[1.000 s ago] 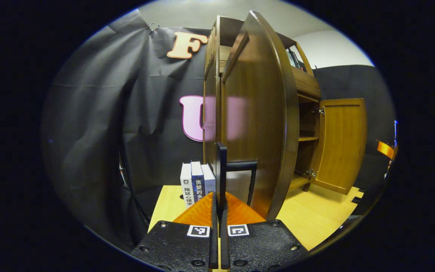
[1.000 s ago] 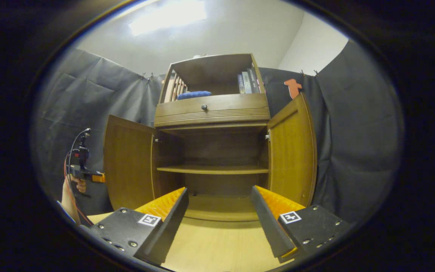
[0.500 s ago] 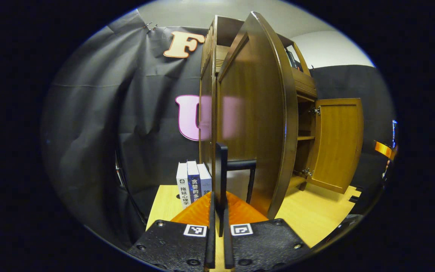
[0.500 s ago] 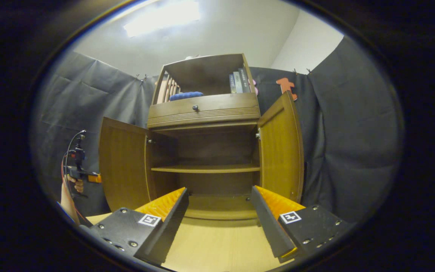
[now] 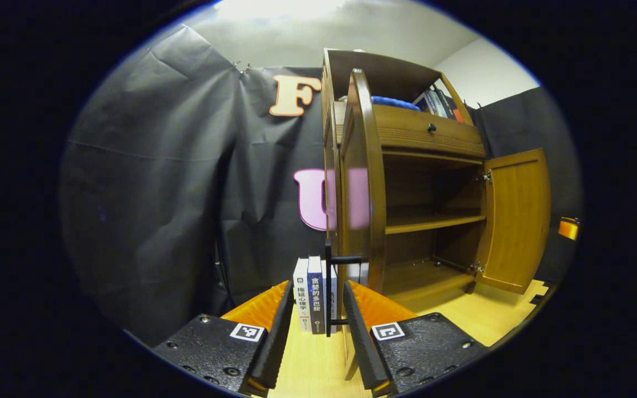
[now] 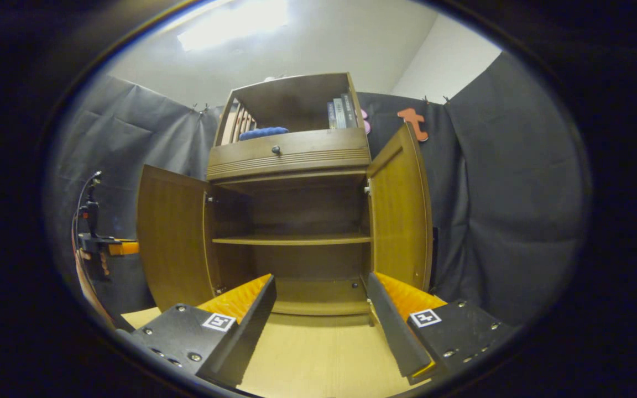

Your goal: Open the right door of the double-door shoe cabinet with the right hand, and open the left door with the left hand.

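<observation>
Though near left tool [image 5: 312, 331], handle [image 5: 328, 293] free

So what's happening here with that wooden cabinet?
A person holds a two-finger gripper in each hand and is opening a shoe cabinet that stands on a light wooden table. Both doors are swung open: the left door and the right door, showing bare shelves inside. The left gripper sits open just in front of the left door's black handle, not pressing on it. The right gripper hangs open in front of the cabinet, holding nothing.
</observation>
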### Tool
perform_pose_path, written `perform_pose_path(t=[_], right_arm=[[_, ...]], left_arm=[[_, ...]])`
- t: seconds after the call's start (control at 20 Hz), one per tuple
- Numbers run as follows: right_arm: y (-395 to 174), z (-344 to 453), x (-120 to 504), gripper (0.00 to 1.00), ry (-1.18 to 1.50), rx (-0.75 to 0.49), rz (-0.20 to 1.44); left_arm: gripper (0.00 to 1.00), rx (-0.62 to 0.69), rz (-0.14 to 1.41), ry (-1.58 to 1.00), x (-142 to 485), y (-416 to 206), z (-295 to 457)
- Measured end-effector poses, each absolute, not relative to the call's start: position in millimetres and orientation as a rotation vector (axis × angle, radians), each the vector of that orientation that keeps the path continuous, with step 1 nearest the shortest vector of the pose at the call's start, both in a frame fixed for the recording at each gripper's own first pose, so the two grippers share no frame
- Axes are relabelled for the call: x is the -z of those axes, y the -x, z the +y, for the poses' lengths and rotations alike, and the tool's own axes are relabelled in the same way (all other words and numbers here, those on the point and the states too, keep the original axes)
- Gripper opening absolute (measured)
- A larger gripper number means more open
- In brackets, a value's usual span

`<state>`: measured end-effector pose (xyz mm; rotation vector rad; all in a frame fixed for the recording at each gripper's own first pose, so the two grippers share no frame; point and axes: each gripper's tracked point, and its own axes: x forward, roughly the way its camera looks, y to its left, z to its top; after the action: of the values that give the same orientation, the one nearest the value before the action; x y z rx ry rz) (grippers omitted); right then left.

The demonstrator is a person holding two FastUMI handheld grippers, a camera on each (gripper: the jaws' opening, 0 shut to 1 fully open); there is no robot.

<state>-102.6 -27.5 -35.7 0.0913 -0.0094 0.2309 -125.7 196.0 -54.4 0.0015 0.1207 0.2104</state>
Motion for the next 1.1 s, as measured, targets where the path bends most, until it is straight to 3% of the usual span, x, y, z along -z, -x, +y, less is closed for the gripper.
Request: perform_pose_path(t=[0.2,0.5,0.55,0.6,0.7,0.8,0.85,0.9,1.1], right_arm=[[101,-31,38,0.98,-0.097,-0.228,-0.004],[97,-42,36,0.99,-0.111,-0.205,-0.005],[96,-42,36,0.94,-0.11,-0.205,-0.004],[95,-41,35,0.99,-0.101,-0.205,-0.004],[90,-44,29,0.98,-0.091,-0.187,-0.016],[84,-37,24,1.0,-0.095,-0.196,-0.017],[81,-36,22,0.94,-0.094,-0.199,-0.018],[78,-34,18,0.98,-0.09,-0.199,-0.021],[75,-29,-5,0.99,-0.083,-0.202,-0.074]], left_arm=[[0.6,-0.266,0.035,-0.024,24,136,189],[0.75,-0.161,-0.019,0.006,1,125,130],[0.77,-0.149,-0.028,0.015,-4,122,121],[0.78,-0.132,-0.038,0.018,-9,118,109],[0.8,-0.116,-0.049,0.021,-15,108,90],[0.81,-0.12,-0.067,0.022,-22,96,75],[0.83,-0.128,-0.071,0.021,-22,91,68],[0.86,-0.135,-0.07,0.022,-23,84,62],[0.92,-0.141,-0.034,0.037,-12,58,29]])
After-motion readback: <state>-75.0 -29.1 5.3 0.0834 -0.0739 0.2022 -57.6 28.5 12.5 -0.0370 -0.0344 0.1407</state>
